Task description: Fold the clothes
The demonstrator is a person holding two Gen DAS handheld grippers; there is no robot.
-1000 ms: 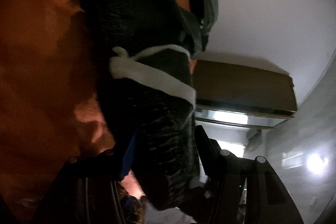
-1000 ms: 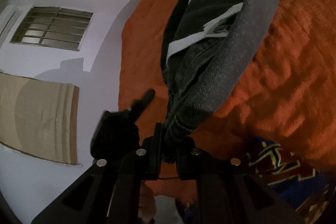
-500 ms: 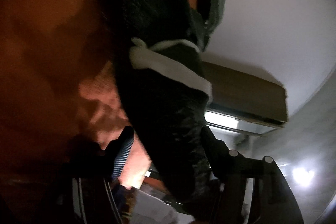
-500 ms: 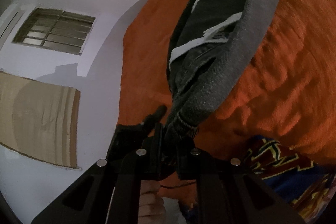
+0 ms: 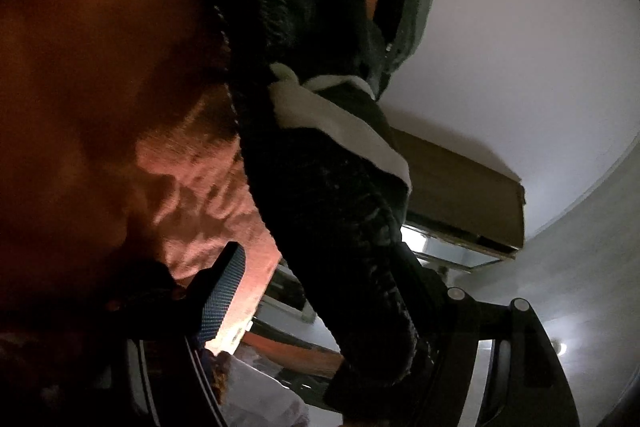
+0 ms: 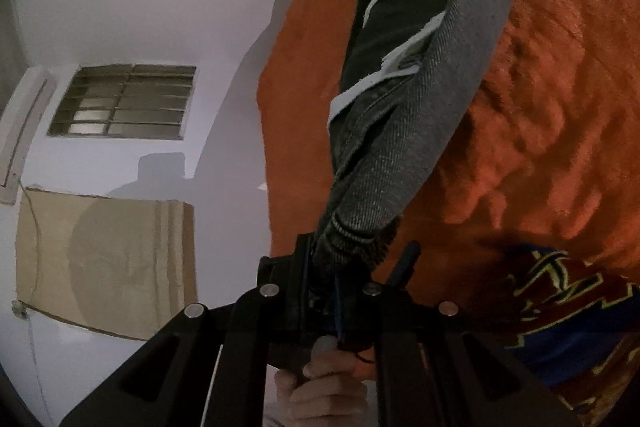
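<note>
Jeans (image 5: 320,187), dark denim with a white inner pocket lining (image 5: 340,123) showing, hang in the air in the left wrist view, in front of an orange blanket (image 5: 120,67) and a white wall (image 5: 520,27). The left gripper (image 5: 320,291) has one blue-padded finger (image 5: 224,291) standing clear of the cloth, while the waistband end runs down past the other finger. Whether the gripper really pinches the denim here, I cannot tell; the picture is dark and the cloth hides the contact. If only one finger bears the cloth, that end could slide off under its own weight.

In the right wrist view the jeans (image 6: 420,107) rise as a twisted rope from the right gripper (image 6: 340,279), whose fingers are closed on a thick hem. A hand (image 6: 324,383) works the handle below. A patterned blue garment (image 6: 560,315) lies on the orange blanket (image 6: 540,147) near its lower right edge.

The twist is the main risk: laid down like this, the legs would land bunched, not flat. Heavy denim may also creep out of a narrow pinch, and the hanging end could drag over the patterned garment.
</note>
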